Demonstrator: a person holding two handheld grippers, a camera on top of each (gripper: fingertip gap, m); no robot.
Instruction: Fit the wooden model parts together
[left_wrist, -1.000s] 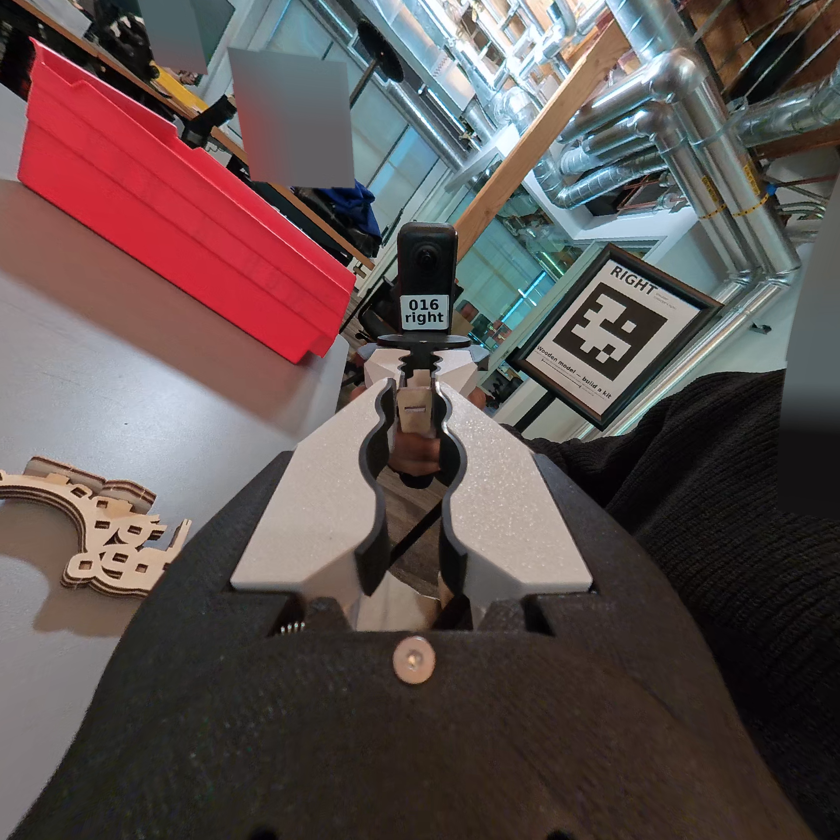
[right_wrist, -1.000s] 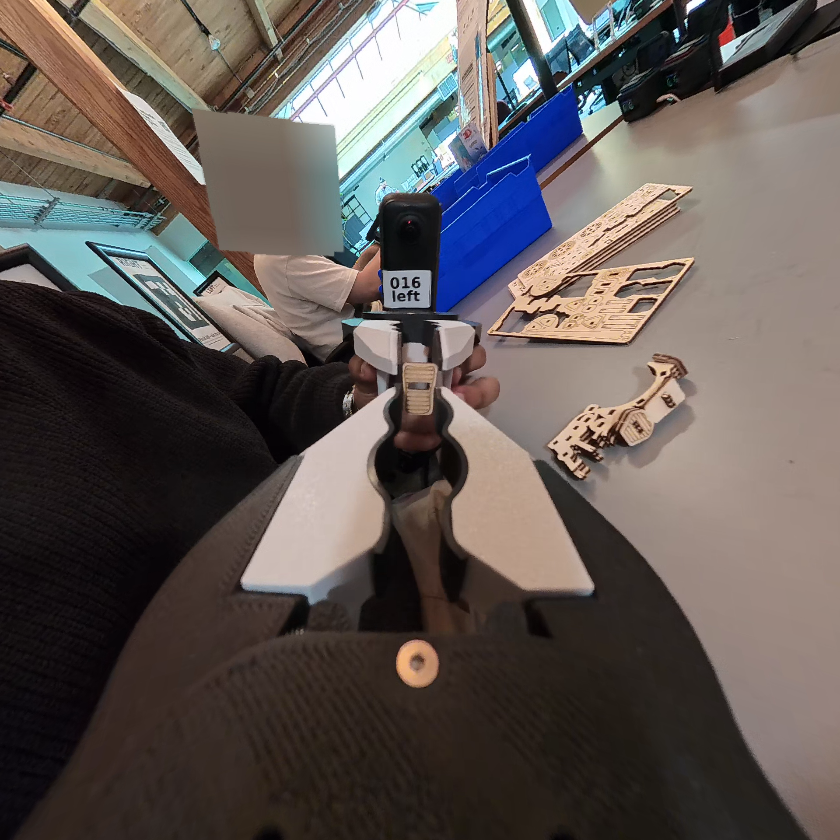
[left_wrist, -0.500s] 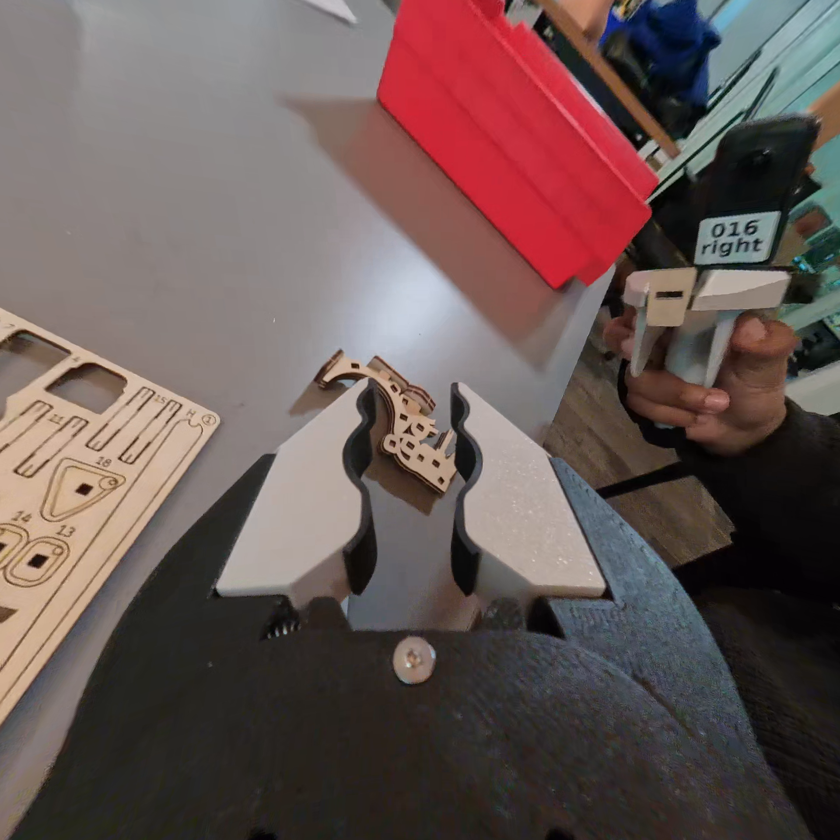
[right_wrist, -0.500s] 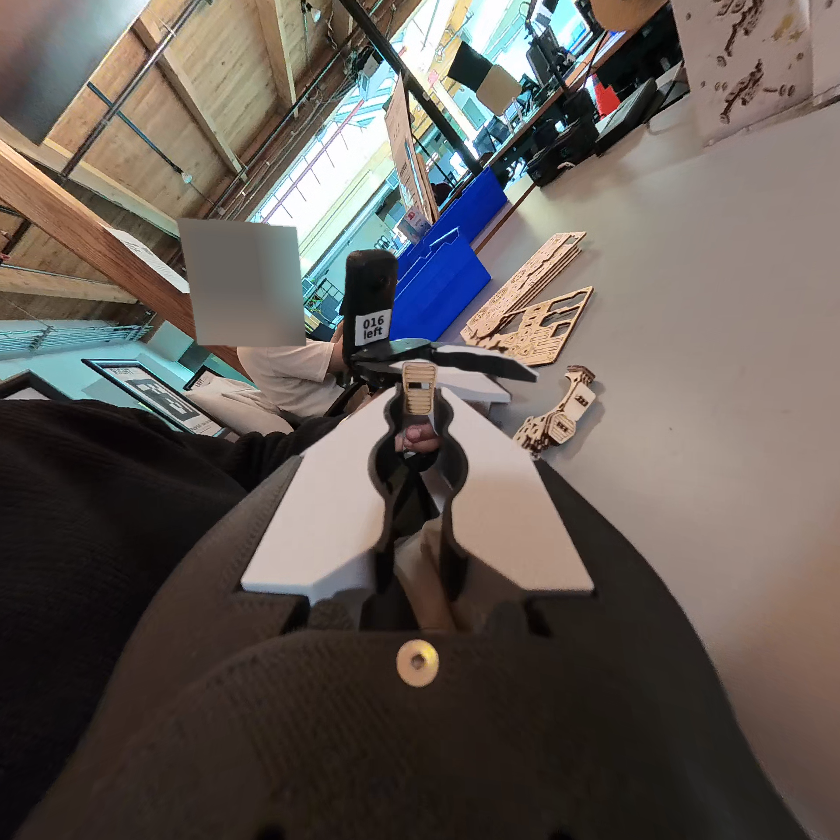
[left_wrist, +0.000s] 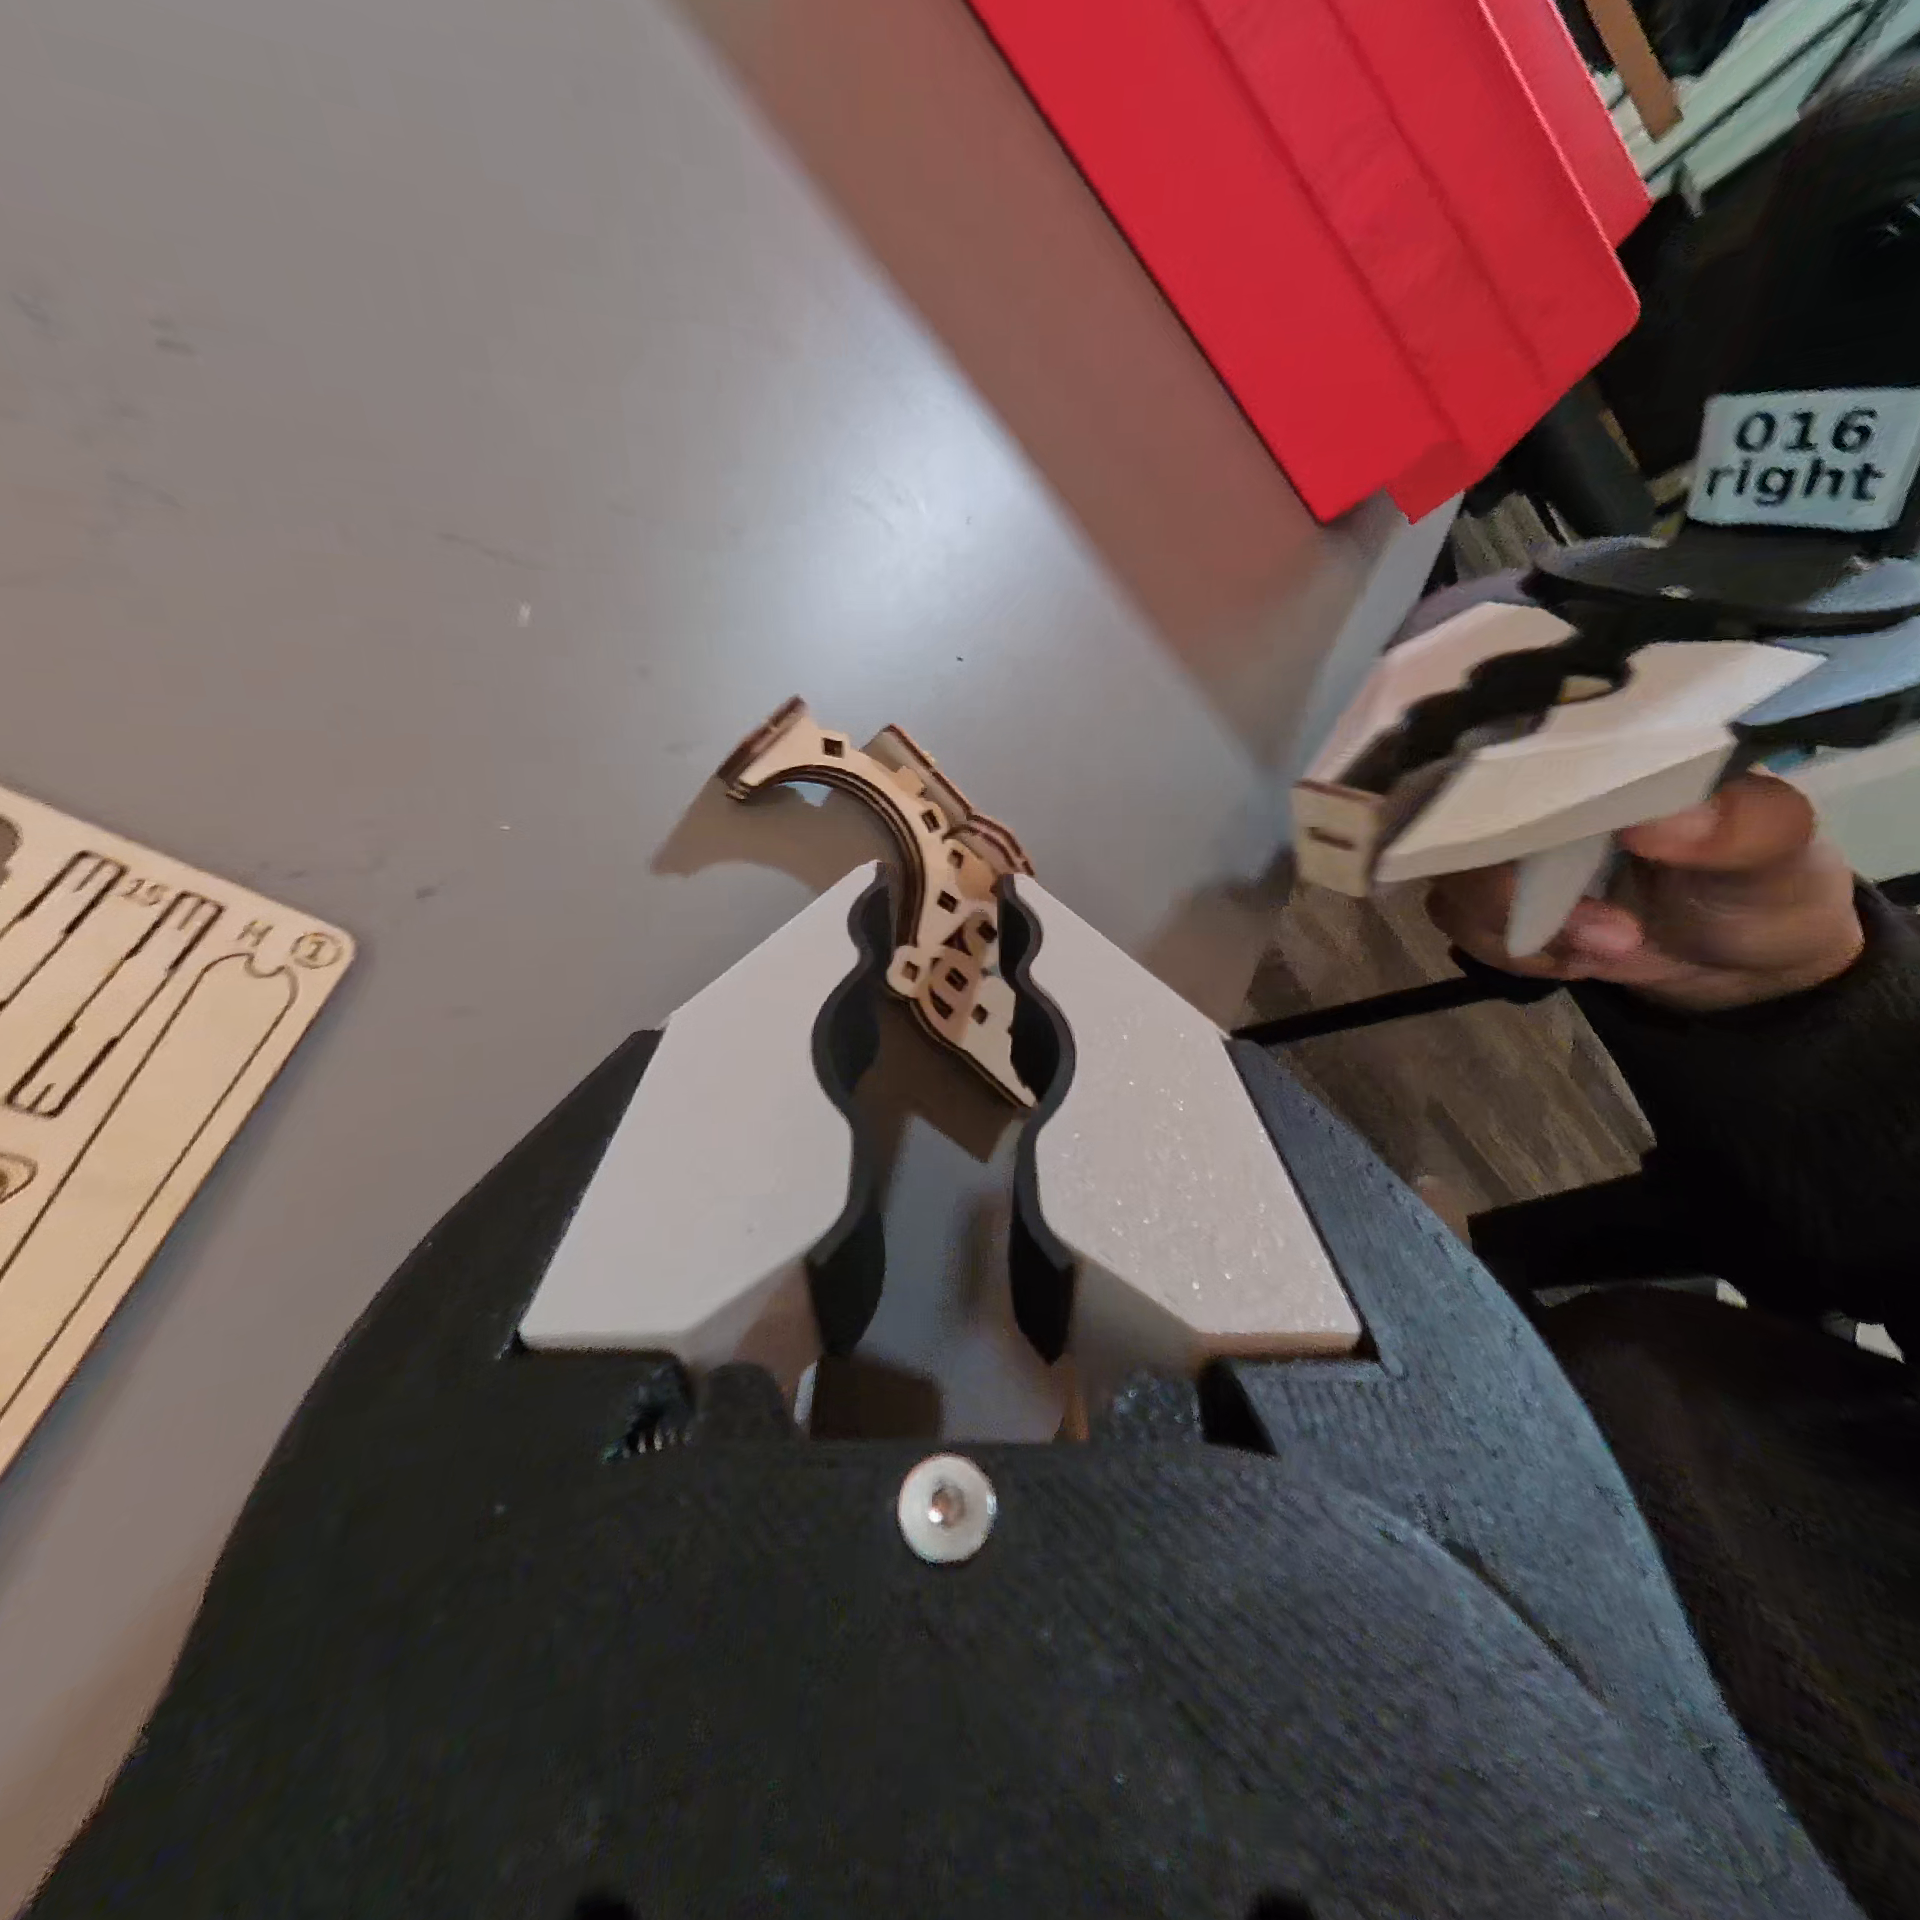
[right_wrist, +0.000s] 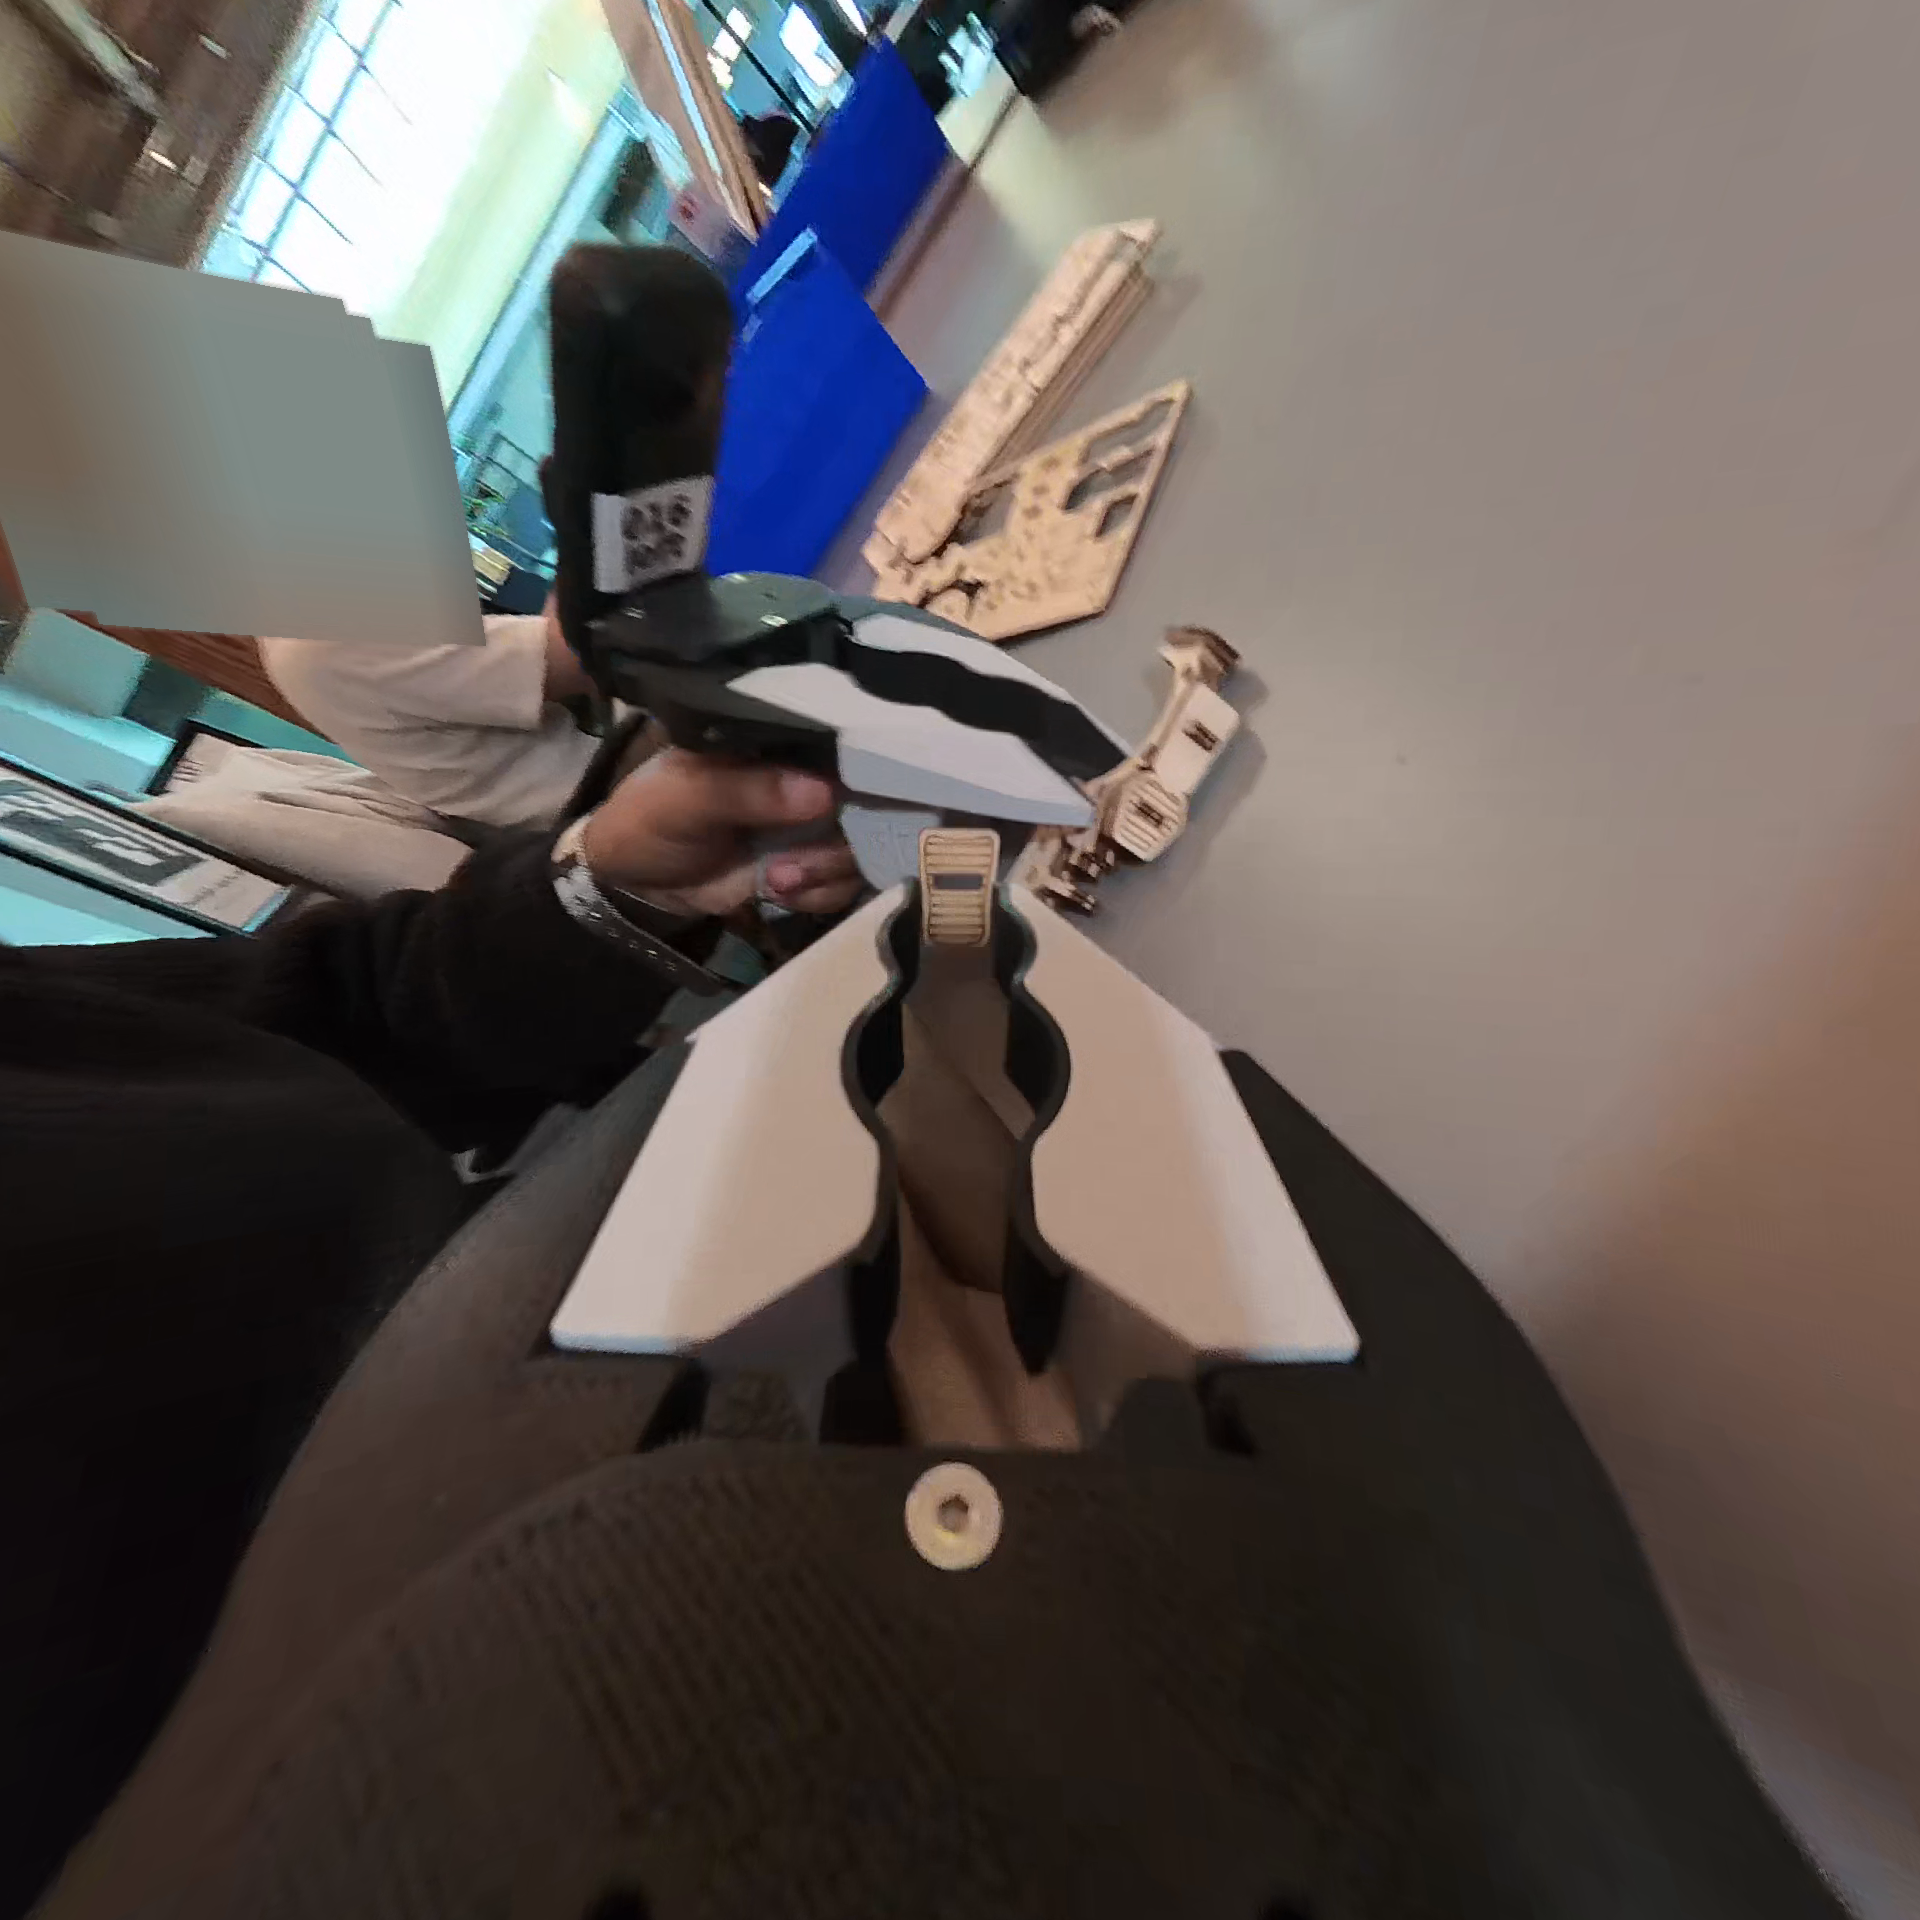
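Wooden assembly (left_wrist: 940, 935) between left hand-held gripper (left_wrist: 943, 896) fingers.

Grey table (left_wrist: 416, 416), red bin (left_wrist: 1351, 208) at edge, wood floor (left_wrist: 1455, 1039), blue bins (right_wrist: 821, 416), bright windows (right_wrist: 343, 177)

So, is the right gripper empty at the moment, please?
No, the right gripper is shut on a small slotted wooden piece at its tips.

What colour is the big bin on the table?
Red. The bin shows best in the left wrist view.
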